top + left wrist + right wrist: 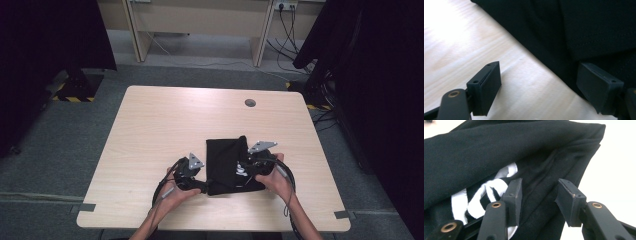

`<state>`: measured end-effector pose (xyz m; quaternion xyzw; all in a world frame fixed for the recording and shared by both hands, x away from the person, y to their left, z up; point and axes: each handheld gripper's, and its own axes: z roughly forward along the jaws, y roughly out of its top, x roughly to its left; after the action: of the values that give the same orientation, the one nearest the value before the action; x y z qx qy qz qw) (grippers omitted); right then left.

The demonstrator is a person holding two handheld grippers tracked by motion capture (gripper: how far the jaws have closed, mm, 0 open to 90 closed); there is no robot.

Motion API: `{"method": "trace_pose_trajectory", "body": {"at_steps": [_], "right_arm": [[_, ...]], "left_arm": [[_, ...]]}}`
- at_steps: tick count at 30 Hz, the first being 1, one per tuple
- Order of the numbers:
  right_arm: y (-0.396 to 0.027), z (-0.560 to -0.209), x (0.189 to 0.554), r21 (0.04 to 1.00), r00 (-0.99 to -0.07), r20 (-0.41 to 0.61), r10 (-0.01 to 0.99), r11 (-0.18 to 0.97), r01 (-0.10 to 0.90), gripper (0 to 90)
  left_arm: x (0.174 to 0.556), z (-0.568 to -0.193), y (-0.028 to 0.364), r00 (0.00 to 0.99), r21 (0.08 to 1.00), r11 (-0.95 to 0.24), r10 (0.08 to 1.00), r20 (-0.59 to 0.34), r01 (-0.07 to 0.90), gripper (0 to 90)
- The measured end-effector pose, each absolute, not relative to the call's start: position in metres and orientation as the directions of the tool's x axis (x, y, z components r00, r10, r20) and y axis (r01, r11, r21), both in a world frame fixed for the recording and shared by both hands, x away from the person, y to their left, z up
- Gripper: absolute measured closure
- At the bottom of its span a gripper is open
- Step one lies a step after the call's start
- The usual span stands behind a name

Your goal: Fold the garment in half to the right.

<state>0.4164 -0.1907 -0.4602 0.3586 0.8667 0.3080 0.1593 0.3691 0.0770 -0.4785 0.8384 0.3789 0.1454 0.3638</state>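
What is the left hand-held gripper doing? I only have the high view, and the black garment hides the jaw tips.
Observer: The left hand-held gripper has its jaws open at the edge of the black garment; one jaw is over bare table, the other against the cloth.
Operator: And the right one?
Observer: The right hand-held gripper has a fold of the garment between its jaws, with a gap still visible at the pads.
Operator: Is the cloth plain black?
Observer: No, a white print shows beside that gripper's jaw.
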Motion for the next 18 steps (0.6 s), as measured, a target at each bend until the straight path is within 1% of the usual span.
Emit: {"method": "trace_pose_trajectory", "body": {"at_steps": [3,6,7,8,11,13,14,16,18], "right_arm": [[-0.189,-0.461,0.426,0.654,-0.692,-0.026,0.721,0.536,0.534,54.7],[-0.187,-0.459,0.429,0.647,-0.695,-0.039,0.718,0.548,0.530,49.7],[-0.188,-0.457,0.428,0.645,-0.693,-0.043,0.720,0.550,0.531,46.4],[-0.188,-0.457,0.428,0.645,-0.693,-0.043,0.720,0.550,0.531,46.4],[-0.190,-0.443,0.419,0.681,-0.685,-0.039,0.728,0.521,0.515,41.7],[-0.188,-0.433,0.412,0.704,-0.693,-0.033,0.720,0.509,0.495,39.6],[-0.184,-0.426,0.408,0.716,-0.709,-0.023,0.705,0.507,0.480,33.7],[-0.178,-0.419,0.402,0.726,-0.736,-0.016,0.677,0.514,0.457,32.9],[-0.165,-0.416,0.395,0.719,-0.761,-0.034,0.648,0.545,0.432,33.4]], "left_arm": [[0.373,-0.479,0.082,0.654,0.728,-0.431,0.756,-0.032,0.534,19.2],[0.370,-0.479,0.086,0.648,0.731,-0.423,0.761,-0.034,0.536,18.0],[0.367,-0.479,0.088,0.653,0.734,-0.423,0.757,-0.036,0.531,18.0],[0.367,-0.479,0.088,0.653,0.734,-0.423,0.757,-0.036,0.531,17.4],[0.358,-0.474,0.097,0.646,0.752,-0.383,0.760,-0.074,0.537,15.8],[0.352,-0.471,0.103,0.642,0.758,-0.372,0.763,-0.078,0.535,14.4],[0.349,-0.471,0.106,0.644,0.757,-0.373,0.761,-0.081,0.536,13.6],[0.344,-0.471,0.111,0.641,0.755,-0.372,0.764,-0.081,0.539,12.9],[0.341,-0.473,0.114,0.637,0.748,-0.389,0.768,-0.059,0.538,12.1]]}}
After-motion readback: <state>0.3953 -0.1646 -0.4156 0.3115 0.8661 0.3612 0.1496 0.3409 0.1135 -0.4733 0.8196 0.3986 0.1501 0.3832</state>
